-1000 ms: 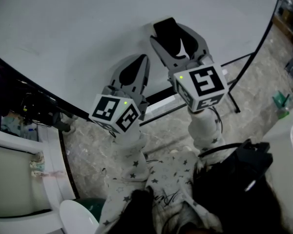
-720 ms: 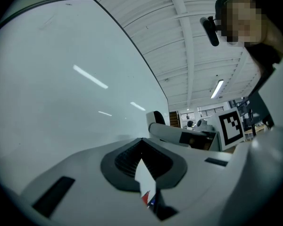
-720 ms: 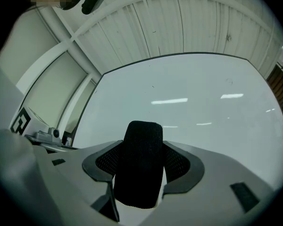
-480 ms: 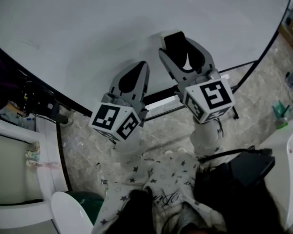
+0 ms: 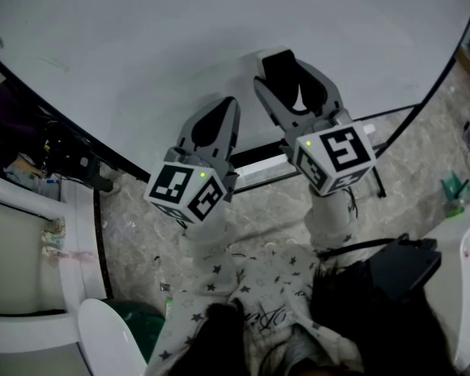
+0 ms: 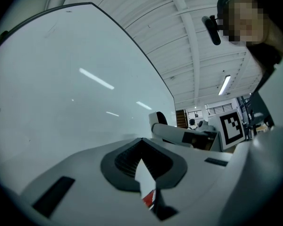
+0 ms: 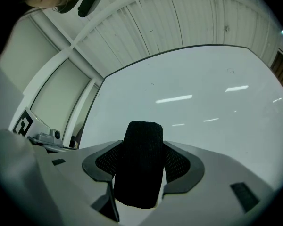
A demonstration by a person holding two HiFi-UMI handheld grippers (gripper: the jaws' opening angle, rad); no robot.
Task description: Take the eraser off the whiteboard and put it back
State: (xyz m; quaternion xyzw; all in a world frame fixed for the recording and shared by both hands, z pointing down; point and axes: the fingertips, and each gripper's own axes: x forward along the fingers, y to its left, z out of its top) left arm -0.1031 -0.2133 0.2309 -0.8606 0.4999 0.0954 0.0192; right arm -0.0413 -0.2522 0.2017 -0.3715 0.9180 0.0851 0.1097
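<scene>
Both grippers have dipped slightly before the whiteboard [image 5: 141, 45]; right gripper [image 5: 282, 59] clamps the black eraser [image 7: 139, 164], left gripper [image 5: 222, 108] looks pinched together, seemingly empty.

Right gripper [image 5: 291, 67] with eraser [image 5: 278, 75] sits lower and further right in the head view than a second ago, and is slightly rolled. Nearly all of that shift falls in the first half second. Left gripper [image 5: 225, 104] sits a touch lower too. The head camera shifts as well: whiteboard [image 5: 125, 45] edge at right swings outward, and clutter on floor [image 5: 274, 202] slides down.
</scene>
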